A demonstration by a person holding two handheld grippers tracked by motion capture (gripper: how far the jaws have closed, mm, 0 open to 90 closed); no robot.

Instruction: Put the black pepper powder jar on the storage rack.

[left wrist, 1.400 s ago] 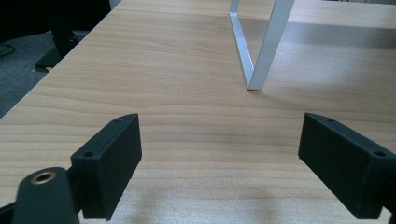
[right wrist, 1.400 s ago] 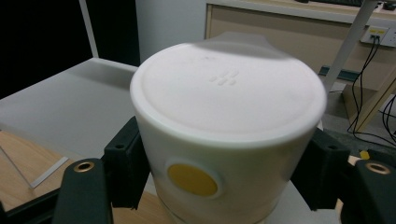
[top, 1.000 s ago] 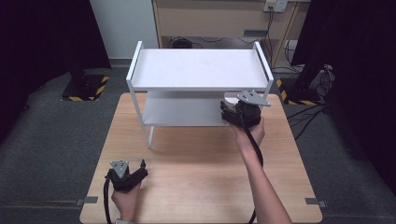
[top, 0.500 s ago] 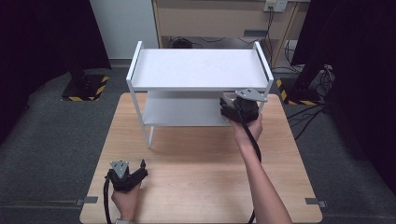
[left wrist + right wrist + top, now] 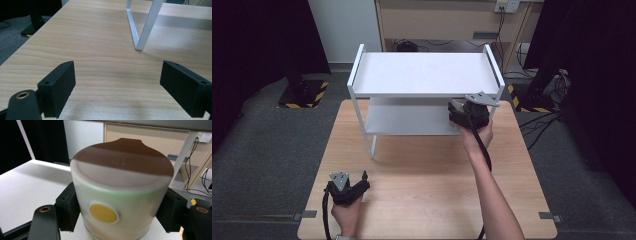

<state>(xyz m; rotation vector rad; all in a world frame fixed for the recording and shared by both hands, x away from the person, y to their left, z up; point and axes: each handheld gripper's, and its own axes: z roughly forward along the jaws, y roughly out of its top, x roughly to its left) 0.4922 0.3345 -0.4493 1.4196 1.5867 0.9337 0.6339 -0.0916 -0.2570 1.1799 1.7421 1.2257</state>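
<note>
My right gripper (image 5: 458, 113) reaches in at the right end of a white two-tier rack (image 5: 422, 75), just under its top shelf and over the lower shelf (image 5: 407, 121). In the right gripper view, my right gripper (image 5: 120, 213) is shut on a round white container (image 5: 120, 192) with a brown lid and a yellow dot on its side. The lower shelf lies white beneath the container. My left gripper (image 5: 363, 181) rests low at the table's front left. In the left gripper view, my left gripper (image 5: 117, 86) stands open over bare wood.
The rack stands on the far half of the wooden table (image 5: 422, 185). Its front left leg (image 5: 147, 27) rises ahead of my left gripper. Cabinets, cables and a wall socket (image 5: 206, 137) lie behind the table. Dark floor surrounds it.
My right gripper with the container has edged slightly left, further in under the top shelf. My left gripper has stayed put.
</note>
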